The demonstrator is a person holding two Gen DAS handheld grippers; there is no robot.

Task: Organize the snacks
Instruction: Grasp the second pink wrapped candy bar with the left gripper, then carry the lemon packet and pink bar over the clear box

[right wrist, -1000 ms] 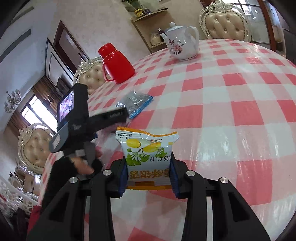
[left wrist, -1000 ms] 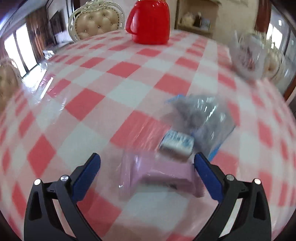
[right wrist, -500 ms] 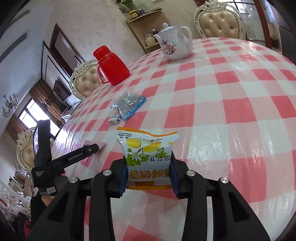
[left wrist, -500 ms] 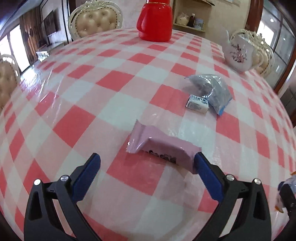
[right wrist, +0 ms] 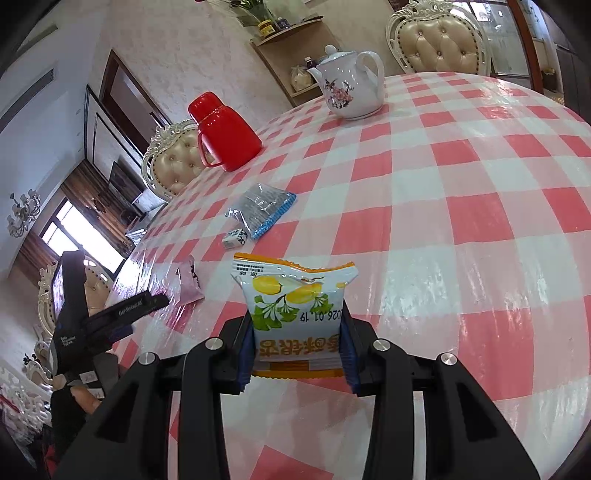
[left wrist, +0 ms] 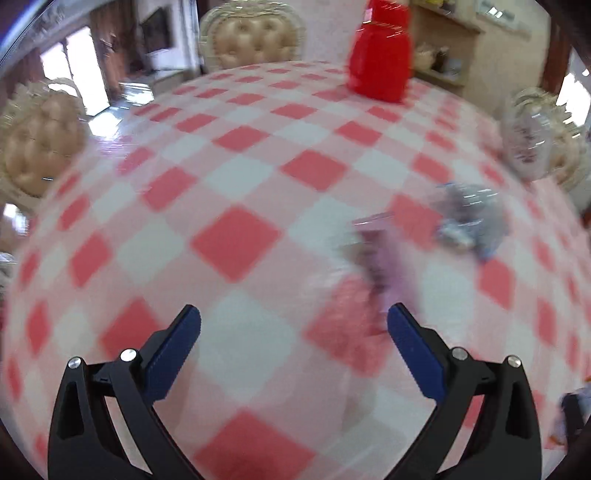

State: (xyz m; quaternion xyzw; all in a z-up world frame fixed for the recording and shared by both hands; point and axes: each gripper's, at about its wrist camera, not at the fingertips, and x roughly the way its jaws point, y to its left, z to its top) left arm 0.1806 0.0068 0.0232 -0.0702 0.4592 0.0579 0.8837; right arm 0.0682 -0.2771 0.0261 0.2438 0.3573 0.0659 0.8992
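My right gripper [right wrist: 297, 350] is shut on a white and orange snack packet with lemons printed on it [right wrist: 293, 314], held upright above the checked tablecloth. My left gripper [left wrist: 293, 339] is open and empty above the cloth; in the right wrist view the left gripper [right wrist: 147, 302] hangs at the left. A pink snack packet [left wrist: 384, 258] lies just beyond its right finger, and the pink packet [right wrist: 188, 282] is close to its tip. Further off lie a silver and blue packet [right wrist: 262, 210] and a small white box [right wrist: 236, 236]. The left wrist view is blurred.
A red thermos jug [right wrist: 221, 136] and a white flowered teapot [right wrist: 351, 88] stand at the far side of the round table [right wrist: 480, 206]. Cream padded chairs [right wrist: 439, 40] ring the table. A wall shelf with jars [right wrist: 291, 29] hangs behind.
My left gripper has drawn back and swung left; the pink packet that lay between its fingers now sits beyond its right finger. The right gripper keeps the lemon packet still.
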